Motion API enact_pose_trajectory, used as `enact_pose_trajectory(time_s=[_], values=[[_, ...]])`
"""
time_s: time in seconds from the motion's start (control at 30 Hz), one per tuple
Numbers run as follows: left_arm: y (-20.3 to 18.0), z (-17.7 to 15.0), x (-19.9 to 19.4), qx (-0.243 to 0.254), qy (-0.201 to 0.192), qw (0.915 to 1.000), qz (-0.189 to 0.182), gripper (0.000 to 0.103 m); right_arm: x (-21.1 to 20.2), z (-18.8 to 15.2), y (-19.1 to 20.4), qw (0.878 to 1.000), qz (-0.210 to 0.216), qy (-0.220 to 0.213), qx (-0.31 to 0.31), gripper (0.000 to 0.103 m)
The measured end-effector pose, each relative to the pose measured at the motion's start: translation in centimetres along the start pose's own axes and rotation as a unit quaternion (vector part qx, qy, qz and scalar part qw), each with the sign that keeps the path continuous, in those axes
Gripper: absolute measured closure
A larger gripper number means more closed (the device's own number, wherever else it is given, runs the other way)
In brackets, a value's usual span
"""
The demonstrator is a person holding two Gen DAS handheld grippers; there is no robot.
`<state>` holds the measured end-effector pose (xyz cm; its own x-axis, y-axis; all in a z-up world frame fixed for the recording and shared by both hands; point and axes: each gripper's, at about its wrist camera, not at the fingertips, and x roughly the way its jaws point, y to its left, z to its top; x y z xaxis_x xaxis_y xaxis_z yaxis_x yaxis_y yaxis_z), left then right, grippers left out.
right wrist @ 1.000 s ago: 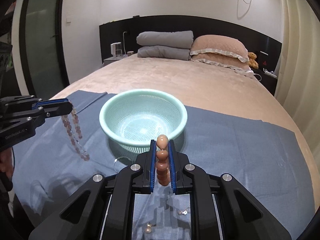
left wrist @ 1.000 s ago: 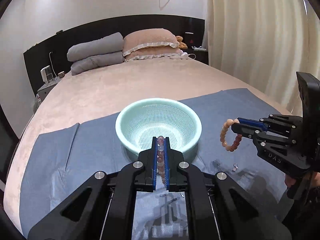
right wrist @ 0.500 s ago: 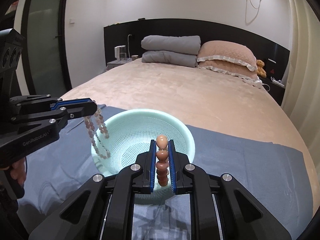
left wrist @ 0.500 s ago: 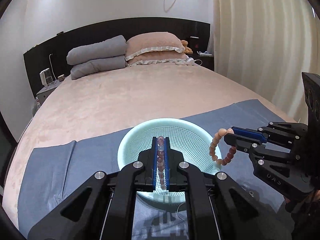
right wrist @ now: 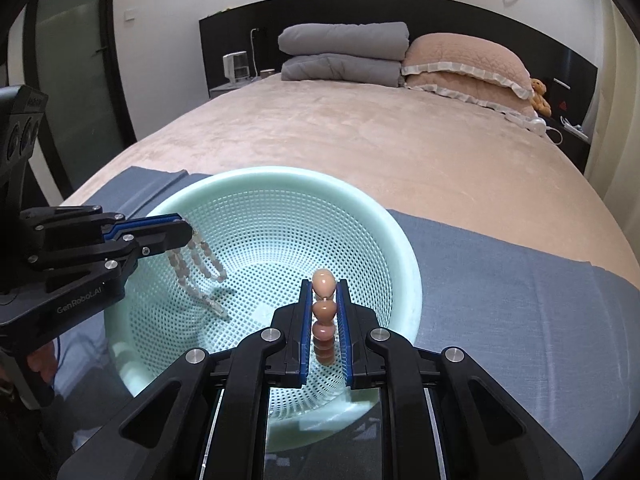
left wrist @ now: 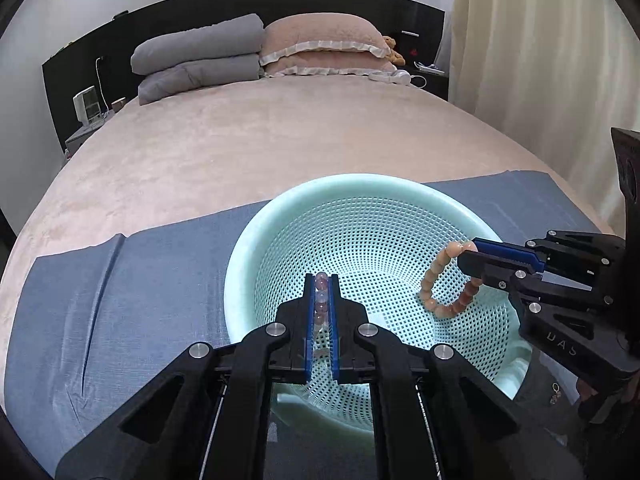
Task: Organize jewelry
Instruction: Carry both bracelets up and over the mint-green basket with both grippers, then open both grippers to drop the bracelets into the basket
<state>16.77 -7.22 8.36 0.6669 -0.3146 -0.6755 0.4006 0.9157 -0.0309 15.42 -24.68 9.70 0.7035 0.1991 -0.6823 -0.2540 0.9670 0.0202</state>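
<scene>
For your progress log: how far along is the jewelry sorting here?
Done: nothing lies in the mint basket yet. In hand: left tool grips a pale bead strand, right tool a peach bracelet, both over it. Left: release; a small piece remains on the blue cloth.

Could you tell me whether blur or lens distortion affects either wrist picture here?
Left wrist view: sharp, though fisheye bends the dark headboard. Right wrist view: the small-beaded pale pink strand looks slightly smeared, the mint mesh basket crisp, edges curved.

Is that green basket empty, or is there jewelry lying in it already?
Empty so far. The basket's mesh floor shows nothing lying on it; the peach bracelet and the pale bead strand both hang inside it from shut grippers.
</scene>
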Motion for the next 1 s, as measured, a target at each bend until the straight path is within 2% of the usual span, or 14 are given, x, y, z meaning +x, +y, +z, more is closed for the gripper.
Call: enact_pose_trajectory(time_s=[0.27, 0.3, 0.33, 0.37, 0.4, 0.43, 0.47, 0.5, 0.8, 1.0], values=[[0.4, 0.3, -0.4, -0.013, -0.002, 0.9999, 0.001, 0.096, -1.0, 0.3, 0.5, 1.000, -0.011, -0.015, -0.006, 0.090], [0.5, 0.4, -0.7, -0.014, -0.003, 0.9999, 0.005, 0.095, -1.2, 0.3, 0.5, 1.000, -0.015, -0.014, -0.008, 0.088], [0.5, 0.4, -1.0, -0.013, -0.005, 0.9999, 0.007, 0.093, -1.5, 0.2, 0.6, 1.000, -0.017, -0.014, -0.009, 0.079], [0.6, 0.4, -1.6, -0.014, -0.009, 0.9998, 0.012, 0.084, -1.8, 0.2, 0.6, 1.000, -0.018, -0.016, -0.009, 0.067], [0.6, 0.4, -2.1, -0.017, -0.015, 0.9996, 0.018, 0.071, -2.3, 0.1, 0.6, 1.000, -0.020, -0.021, -0.009, 0.061], [0.7, 0.5, -2.7, -0.019, -0.021, 0.9993, 0.024, 0.064, -2.9, 0.0, 0.7, 0.999, -0.024, -0.028, -0.010, 0.057], [0.8, 0.5, -3.5, -0.023, -0.029, 0.9989, 0.029, 0.053, -3.5, -0.1, 0.7, 0.999, -0.029, -0.033, -0.010, 0.054], [0.8, 0.6, -4.2, -0.025, -0.035, 0.9986, 0.032, 0.048, -4.1, -0.2, 0.8, 0.999, -0.032, -0.035, -0.009, 0.052], [0.1, -0.7, -9.4, -0.024, -0.051, 0.9970, 0.053, 0.029, -8.5, -1.8, 1.7, 0.998, -0.042, -0.042, -0.013, 0.049], [-0.7, -2.5, -11.3, -0.030, -0.045, 0.9973, 0.049, 0.025, -10.6, -3.8, 1.9, 0.998, -0.050, -0.033, -0.010, 0.048]])
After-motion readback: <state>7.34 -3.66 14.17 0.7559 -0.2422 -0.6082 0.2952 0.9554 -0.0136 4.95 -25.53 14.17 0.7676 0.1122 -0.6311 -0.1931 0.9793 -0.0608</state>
